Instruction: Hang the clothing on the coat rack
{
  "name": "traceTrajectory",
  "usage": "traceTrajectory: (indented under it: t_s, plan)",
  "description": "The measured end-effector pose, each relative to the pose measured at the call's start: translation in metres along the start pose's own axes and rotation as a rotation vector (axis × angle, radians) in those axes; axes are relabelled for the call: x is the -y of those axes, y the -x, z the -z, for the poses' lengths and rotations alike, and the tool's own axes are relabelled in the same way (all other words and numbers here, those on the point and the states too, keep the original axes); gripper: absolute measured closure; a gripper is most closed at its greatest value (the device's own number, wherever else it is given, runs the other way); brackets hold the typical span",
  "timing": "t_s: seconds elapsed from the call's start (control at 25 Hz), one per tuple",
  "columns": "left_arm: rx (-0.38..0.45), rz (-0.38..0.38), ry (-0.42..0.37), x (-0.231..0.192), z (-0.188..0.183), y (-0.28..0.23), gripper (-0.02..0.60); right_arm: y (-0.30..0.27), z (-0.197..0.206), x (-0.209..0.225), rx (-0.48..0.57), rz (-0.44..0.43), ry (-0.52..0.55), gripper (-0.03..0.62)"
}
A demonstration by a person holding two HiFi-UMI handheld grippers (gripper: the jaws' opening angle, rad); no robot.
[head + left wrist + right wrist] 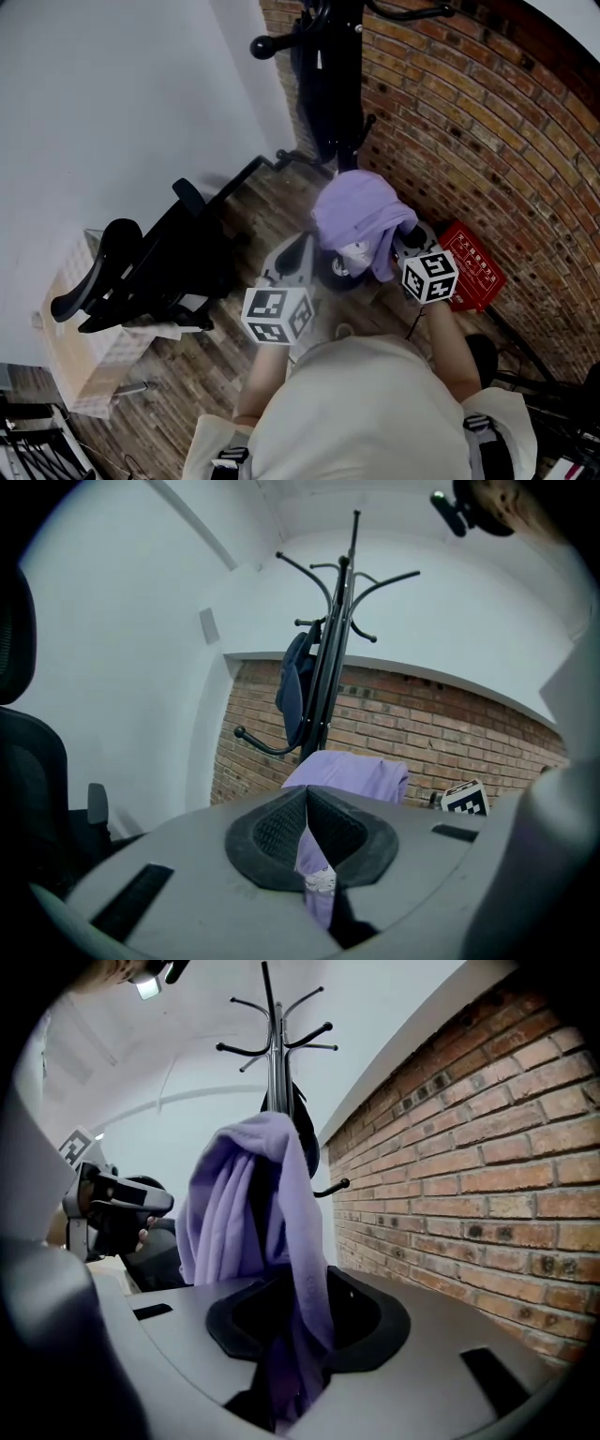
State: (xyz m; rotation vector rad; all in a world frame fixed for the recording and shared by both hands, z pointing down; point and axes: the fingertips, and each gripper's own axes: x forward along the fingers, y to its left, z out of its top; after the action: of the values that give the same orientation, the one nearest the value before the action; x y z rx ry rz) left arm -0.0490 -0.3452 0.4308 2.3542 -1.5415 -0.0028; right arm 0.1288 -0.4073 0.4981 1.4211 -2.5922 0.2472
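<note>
Clothing (356, 211) tight between left fingers (277, 832)

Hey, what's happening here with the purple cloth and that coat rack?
A person holds a purple garment before the coat rack, not yet hung. The left gripper pinches the cloth; the right gripper stands open with cloth draped between its jaws. A dark garment already hangs on the rack.
</note>
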Motion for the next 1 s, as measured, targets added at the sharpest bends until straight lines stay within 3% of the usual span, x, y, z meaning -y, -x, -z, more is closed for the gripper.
traceTrajectory:
  t_s: [0.32, 1.0]
  plan:
    - [-0.015, 0.015, -0.009, 0.003, 0.003, 0.012, 0.577, 0.017, 0.014, 0.005, -0.042, 0.053, -0.028, 0.457]
    - [-0.050, 0.061, -0.012, 0.018, 0.016, 0.046, 0.577, 0.063, 0.019, -0.032, -0.050, 0.065, -0.037, 0.457]
